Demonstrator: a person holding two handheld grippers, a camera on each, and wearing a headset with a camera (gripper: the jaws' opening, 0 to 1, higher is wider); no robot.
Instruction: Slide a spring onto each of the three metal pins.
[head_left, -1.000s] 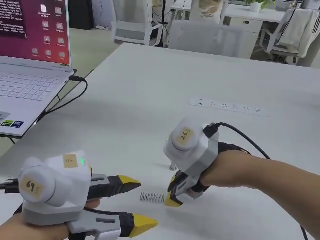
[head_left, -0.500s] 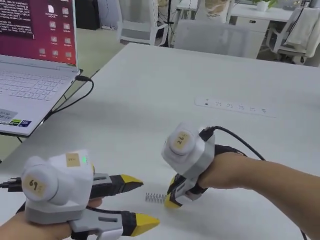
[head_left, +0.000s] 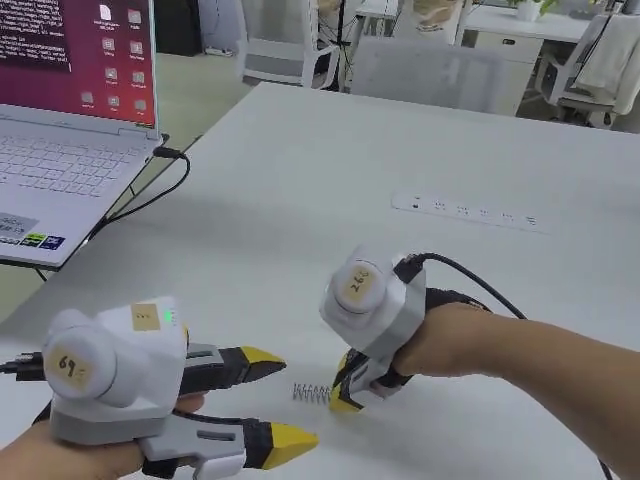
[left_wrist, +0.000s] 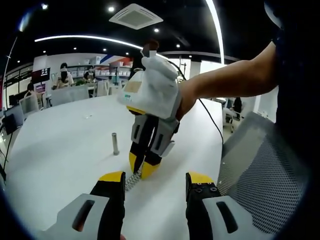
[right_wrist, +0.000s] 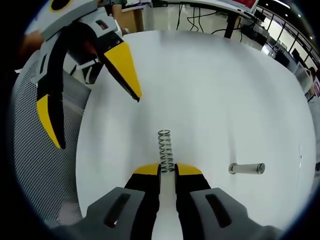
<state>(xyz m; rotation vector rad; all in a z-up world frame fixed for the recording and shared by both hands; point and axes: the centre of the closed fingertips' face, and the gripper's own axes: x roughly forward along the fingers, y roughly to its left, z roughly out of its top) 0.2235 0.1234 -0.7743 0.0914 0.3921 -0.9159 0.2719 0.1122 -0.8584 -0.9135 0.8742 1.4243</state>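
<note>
A laptop (head_left: 60, 150) sits open at the far left of the white table (head_left: 330, 170). The left gripper (head_left: 297, 400) hovers low, jaws spread wide with nothing between them, aimed at the spring (head_left: 311, 393). The spring lies level at the tabletop, its right end pinched in the narrow jaws of the right gripper (head_left: 345, 402). A metal pin (right_wrist: 246, 168) stands upright near that gripper, apart from the spring.
</note>
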